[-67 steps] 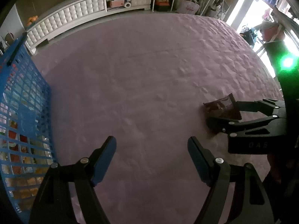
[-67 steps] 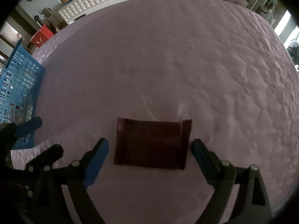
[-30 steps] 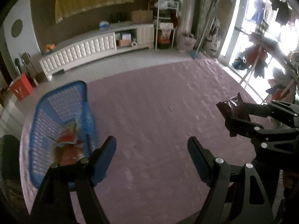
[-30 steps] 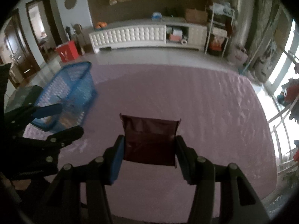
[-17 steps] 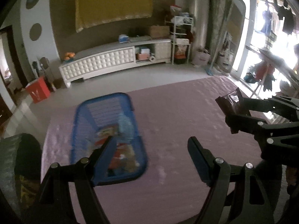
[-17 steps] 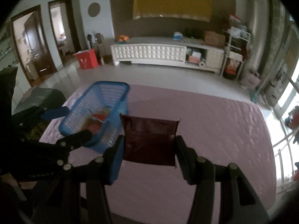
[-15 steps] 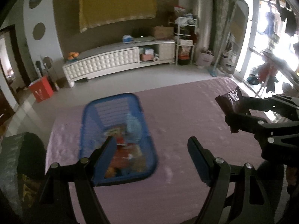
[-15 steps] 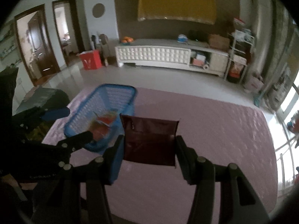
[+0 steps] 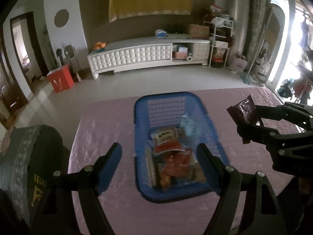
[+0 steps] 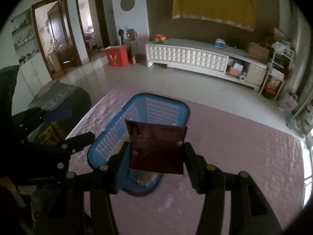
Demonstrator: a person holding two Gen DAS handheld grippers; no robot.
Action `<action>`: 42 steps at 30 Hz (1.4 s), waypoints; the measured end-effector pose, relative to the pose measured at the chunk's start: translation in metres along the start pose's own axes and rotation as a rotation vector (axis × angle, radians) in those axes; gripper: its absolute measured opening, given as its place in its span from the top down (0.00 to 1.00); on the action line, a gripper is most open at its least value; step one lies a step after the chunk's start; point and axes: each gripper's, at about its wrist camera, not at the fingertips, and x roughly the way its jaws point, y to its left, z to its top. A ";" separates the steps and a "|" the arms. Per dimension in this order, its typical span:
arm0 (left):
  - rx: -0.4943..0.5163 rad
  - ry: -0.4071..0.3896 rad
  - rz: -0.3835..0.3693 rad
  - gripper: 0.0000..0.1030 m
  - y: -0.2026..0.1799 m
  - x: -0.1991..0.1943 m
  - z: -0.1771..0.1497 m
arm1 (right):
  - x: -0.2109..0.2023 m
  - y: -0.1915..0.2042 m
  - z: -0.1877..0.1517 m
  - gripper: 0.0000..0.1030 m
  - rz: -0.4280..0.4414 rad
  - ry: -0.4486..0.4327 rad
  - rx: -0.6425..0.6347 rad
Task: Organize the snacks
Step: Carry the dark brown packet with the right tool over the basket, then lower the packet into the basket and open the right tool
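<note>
Right gripper [image 10: 156,152]: closed on a dark maroon snack packet [image 10: 156,146], pinched at both side edges so the flat face stands upright toward the camera. In the left wrist view the same packet [image 9: 243,113] hangs in the air to the right of the blue plastic basket [image 9: 140,117], apart from it and above the purple quilted bedspread [image 9: 97,129]. Judgement: held up and clear so it can be carried over the basket rim and let go inside.

Left gripper [image 9: 159,158]: jaws spread wide, nothing between them; hovers over the near end of the basket. Likely idle, out of the drop path.

Basket contents: several packets already inside, among them a red-and-white pouch [image 9: 166,139] and a pale blue one [image 9: 186,125]; blurred, so print unreadable. Task looks well along; this packet is the only loose snack in view.

Writing: no legible label on the maroon packet. Pale lettering on the left gripper body [image 10: 41,178] in the right wrist view, too blurred to read. Yellow print on dark cloth [image 9: 38,184] at left, only partly shown.

Risk: the thin packet could hang on a pad at release.
</note>
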 end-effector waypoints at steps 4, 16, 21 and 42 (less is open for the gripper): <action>-0.026 0.029 0.009 0.25 0.018 0.024 0.002 | 0.032 0.008 0.009 0.44 0.023 0.039 -0.028; -0.132 0.132 0.007 0.25 0.068 0.102 0.004 | 0.124 0.021 0.018 0.44 0.050 0.196 -0.123; -0.140 0.144 0.005 0.25 0.071 0.114 0.001 | 0.146 0.023 0.020 0.43 0.069 0.238 -0.133; -0.101 -0.036 -0.005 0.25 0.020 0.034 -0.011 | 0.073 -0.001 -0.003 0.23 0.041 0.145 -0.062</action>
